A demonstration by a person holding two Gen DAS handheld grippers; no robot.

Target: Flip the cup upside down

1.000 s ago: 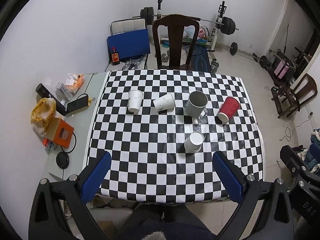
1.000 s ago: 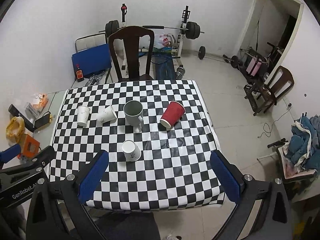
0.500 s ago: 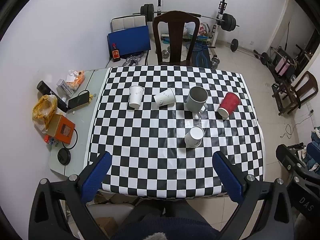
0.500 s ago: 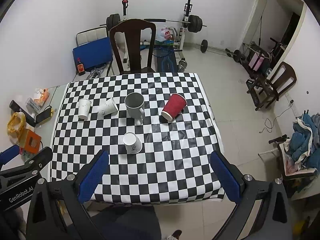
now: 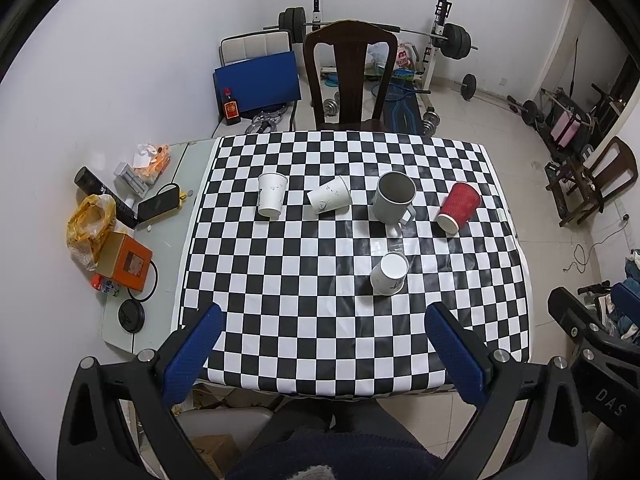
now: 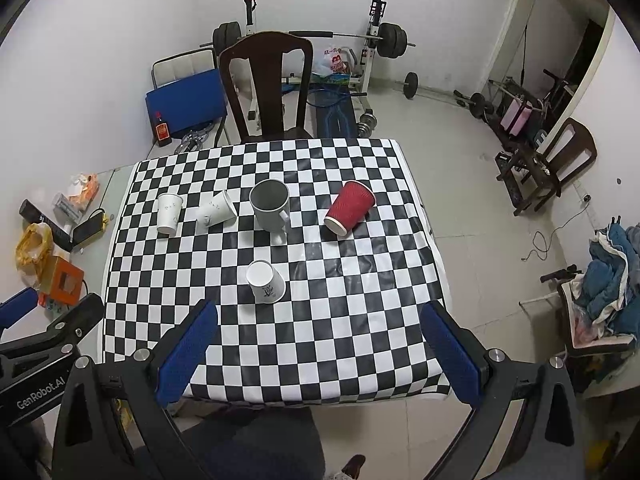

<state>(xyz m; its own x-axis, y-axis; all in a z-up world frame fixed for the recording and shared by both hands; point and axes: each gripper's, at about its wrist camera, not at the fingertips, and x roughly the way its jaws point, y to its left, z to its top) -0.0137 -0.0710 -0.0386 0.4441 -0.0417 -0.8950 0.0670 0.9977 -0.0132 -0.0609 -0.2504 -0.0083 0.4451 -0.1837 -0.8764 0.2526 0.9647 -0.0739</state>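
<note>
Several cups stand on the checkered table (image 5: 304, 304). A white paper cup (image 5: 389, 273) (image 6: 265, 282) sits upside down near the front. Behind it, left to right: an upright white paper cup (image 5: 272, 199) (image 6: 168, 213), a white paper cup on its side (image 5: 329, 199) (image 6: 216, 213), an upright grey mug (image 5: 394, 197) (image 6: 271, 205), and a tilted red paper cup (image 5: 458, 207) (image 6: 349, 207). My left gripper (image 5: 320, 344) and right gripper (image 6: 316, 344) are both open and empty, held high above the table's front edge.
A dark wooden chair (image 5: 346, 76) stands behind the table. A side table (image 5: 168, 240) at the left holds an orange box (image 5: 126, 265), a yellow bag, a phone and other clutter. Gym weights and another chair (image 6: 548, 168) stand on the floor behind and right.
Both grippers have risen and drawn back, so the table looks smaller and its front edge shows. The cups have not moved.
</note>
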